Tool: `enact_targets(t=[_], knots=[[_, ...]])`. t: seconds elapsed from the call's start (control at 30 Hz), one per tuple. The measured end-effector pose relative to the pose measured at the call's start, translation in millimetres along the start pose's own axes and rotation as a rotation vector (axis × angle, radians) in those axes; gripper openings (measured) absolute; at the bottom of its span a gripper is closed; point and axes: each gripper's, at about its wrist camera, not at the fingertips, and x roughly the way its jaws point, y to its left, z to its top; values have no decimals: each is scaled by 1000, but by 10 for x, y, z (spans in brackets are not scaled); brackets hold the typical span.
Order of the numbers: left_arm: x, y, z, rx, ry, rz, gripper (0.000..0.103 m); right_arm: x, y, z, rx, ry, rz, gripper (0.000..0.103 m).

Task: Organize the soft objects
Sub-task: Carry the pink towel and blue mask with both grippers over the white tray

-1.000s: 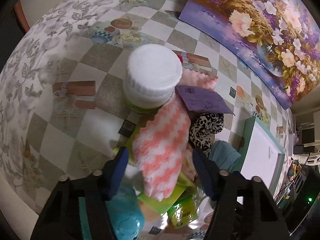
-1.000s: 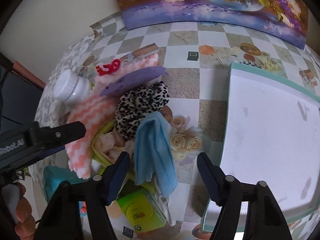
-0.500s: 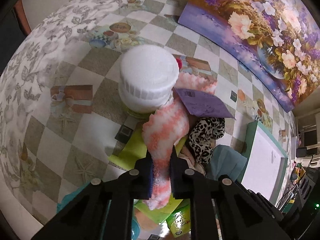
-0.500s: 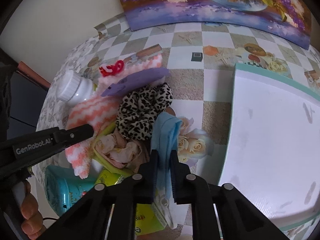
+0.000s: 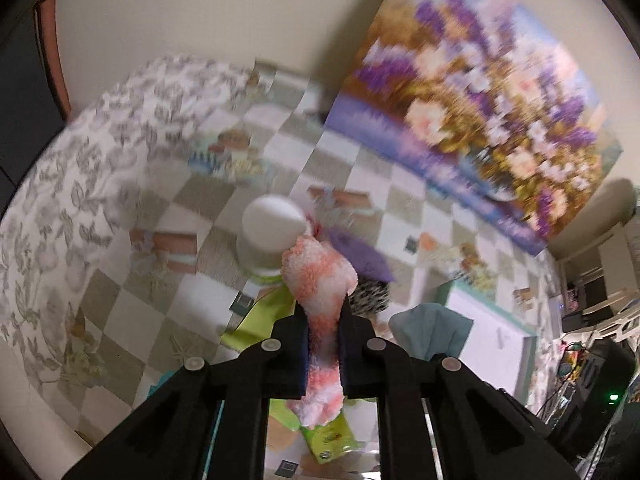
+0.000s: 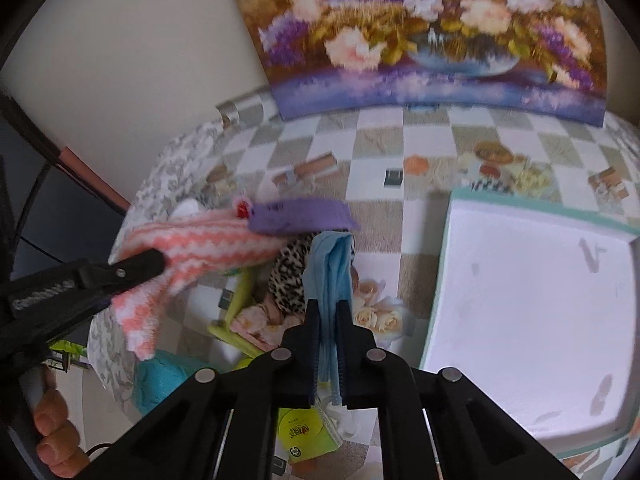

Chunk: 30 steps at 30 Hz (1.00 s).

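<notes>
The left tongs [image 5: 323, 334] are clamped on a pink-and-white fuzzy cloth [image 5: 320, 280], which sits at the centre of the left wrist view, apparently raised off the checkered worktop [image 5: 120, 280], though blur makes this unsure. Just behind it stands a white-capped bottle [image 5: 272, 228]. The right tongs [image 6: 329, 320] grip a folded blue cloth [image 6: 330, 264] in the middle of their view, above a leopard-print fabric [image 6: 288, 276]. A white tray with a green rim [image 6: 520, 300] fills the right of that frame.
</notes>
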Motion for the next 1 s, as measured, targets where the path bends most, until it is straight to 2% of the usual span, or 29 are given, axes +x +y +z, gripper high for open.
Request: enact_targets(t=[0.23, 0.43, 0.6, 0.8, 1.0], knots=[[-575, -266, 30, 49, -143, -38, 12, -432, -39, 62, 6, -107, 14, 8], [-830, -626, -69, 115, -199, -90, 12, -709, -237, 91, 40, -173, -33, 8], [-767, -1034, -220, 180, -170, -139, 12, -892, -632, 95, 124, -199, -94, 8], [-586, -1543, -449, 259, -112, -201, 12, -1158, -1313, 59, 277, -219, -248, 8], [-401, -1986, -714, 350, -55, -256, 12, -1328, -1903, -51, 416, -216, -351, 8]])
